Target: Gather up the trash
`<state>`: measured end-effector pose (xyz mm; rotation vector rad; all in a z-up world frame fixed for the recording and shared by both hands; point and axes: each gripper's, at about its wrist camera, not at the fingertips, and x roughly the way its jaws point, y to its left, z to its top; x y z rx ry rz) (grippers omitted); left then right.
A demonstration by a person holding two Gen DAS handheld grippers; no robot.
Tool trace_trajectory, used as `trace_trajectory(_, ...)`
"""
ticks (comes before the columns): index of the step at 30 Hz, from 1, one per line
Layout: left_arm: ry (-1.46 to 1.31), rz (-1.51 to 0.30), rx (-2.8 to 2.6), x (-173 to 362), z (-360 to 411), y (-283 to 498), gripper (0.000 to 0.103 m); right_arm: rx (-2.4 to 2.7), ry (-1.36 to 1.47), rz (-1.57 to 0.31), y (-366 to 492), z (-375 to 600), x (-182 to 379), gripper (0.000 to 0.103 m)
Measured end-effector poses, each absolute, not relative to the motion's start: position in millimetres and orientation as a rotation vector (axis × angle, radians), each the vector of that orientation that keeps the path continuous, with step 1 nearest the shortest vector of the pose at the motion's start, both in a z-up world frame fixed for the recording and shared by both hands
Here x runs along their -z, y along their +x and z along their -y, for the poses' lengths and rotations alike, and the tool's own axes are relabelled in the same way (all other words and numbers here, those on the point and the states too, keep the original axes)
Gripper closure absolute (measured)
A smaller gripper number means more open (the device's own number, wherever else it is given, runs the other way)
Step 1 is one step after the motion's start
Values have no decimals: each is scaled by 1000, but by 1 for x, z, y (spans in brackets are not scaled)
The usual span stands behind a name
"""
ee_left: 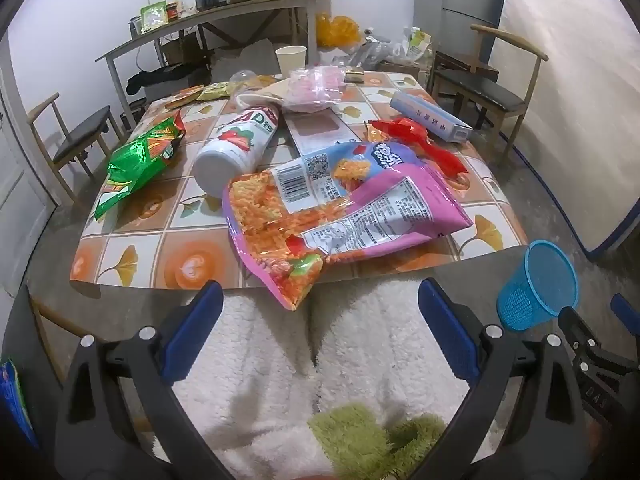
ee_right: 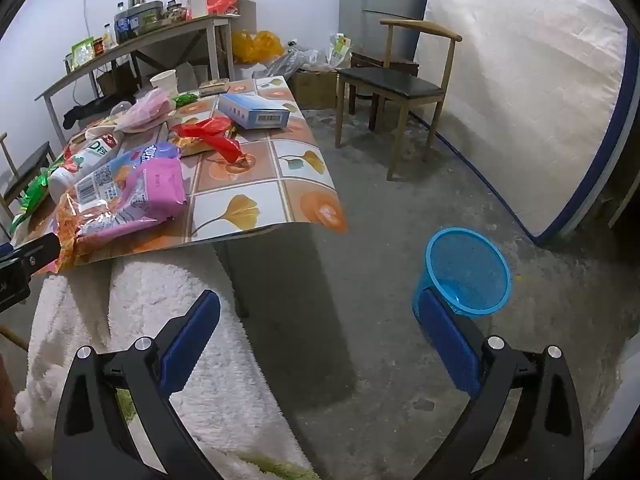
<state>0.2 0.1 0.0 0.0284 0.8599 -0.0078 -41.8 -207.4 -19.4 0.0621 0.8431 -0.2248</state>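
Trash litters the tiled-pattern table [ee_left: 132, 248] [ee_right: 256, 208]. A big pink and orange snack bag [ee_left: 340, 208] [ee_right: 120, 196] hangs over its near edge. Behind it lie a white bottle with strawberry print [ee_left: 236, 140] [ee_right: 80, 160], a green snack bag [ee_left: 140, 156], a red wrapper [ee_left: 416, 136] [ee_right: 212, 136] and a blue box [ee_left: 432, 116] [ee_right: 254, 110]. A blue mesh bin [ee_left: 538, 284] [ee_right: 466, 272] stands on the floor at the right. My left gripper [ee_left: 320, 332] hovers open just short of the pink bag. My right gripper [ee_right: 318, 340] is open over the floor, beside the bin.
A paper cup [ee_left: 291, 58] and a pink plastic bag [ee_left: 316, 86] sit at the table's far end. Wooden chairs [ee_left: 480, 88] [ee_right: 392, 84] [ee_left: 76, 140] flank the table. A cluttered side table [ee_left: 208, 20] lines the back wall. White fluffy fabric [ee_left: 280, 360] lies below both grippers.
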Motion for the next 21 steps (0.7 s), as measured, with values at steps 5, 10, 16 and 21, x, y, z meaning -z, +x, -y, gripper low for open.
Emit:
trace_trajectory(5,33,-859,9,0,0,0,9,230,63,-847,-42,207,17,6)
trace_trajectory(10,33,-862,16,4,9,-2,9,236,57,-845,-43,206,18,6)
trace_trajectory(16,35,-867,16,6,6,2,9,236,57,-848,-43,213,21,6)
trace_trajectory(21,38,-869,18,6,7,3,9,243,53,-842,-40,218,18,6)
